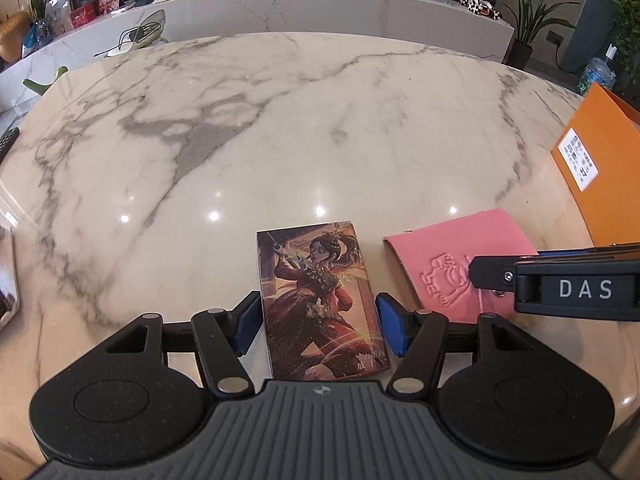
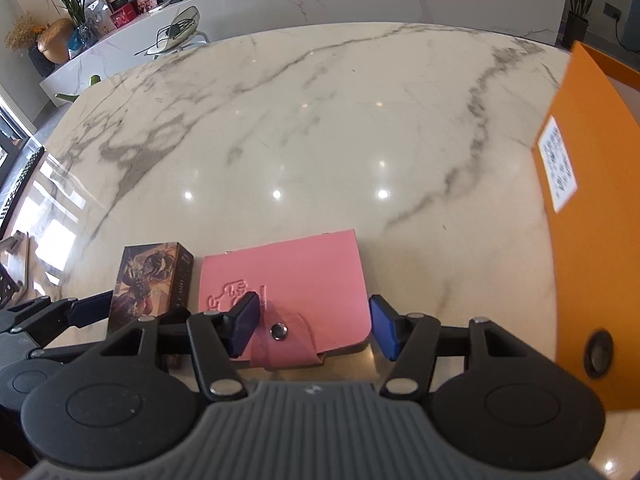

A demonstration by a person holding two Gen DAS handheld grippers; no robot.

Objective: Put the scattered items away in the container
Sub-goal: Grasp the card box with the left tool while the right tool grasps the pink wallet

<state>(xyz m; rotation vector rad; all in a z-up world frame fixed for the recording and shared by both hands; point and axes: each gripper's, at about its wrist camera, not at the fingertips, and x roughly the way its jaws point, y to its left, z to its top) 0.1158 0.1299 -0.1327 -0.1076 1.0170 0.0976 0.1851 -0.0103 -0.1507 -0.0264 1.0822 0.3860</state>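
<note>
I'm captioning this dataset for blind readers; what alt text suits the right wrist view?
An open right hand-held gripper straddles a flat pink leather card wallet on a white marble table. An illustrated card box lies to its left between the left hand-held gripper's fingers, with an orange cardboard box at right.

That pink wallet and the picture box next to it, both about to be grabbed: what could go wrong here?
The right gripper is not centred on the pink wallet: one fingertip hangs over its top, so closing might press it rather than pinch its sides. The picture box lies close beside the wallet, with the left gripper open around it, so the two tools could knock together. The marble table looks glossy, so either item might slide.
</note>
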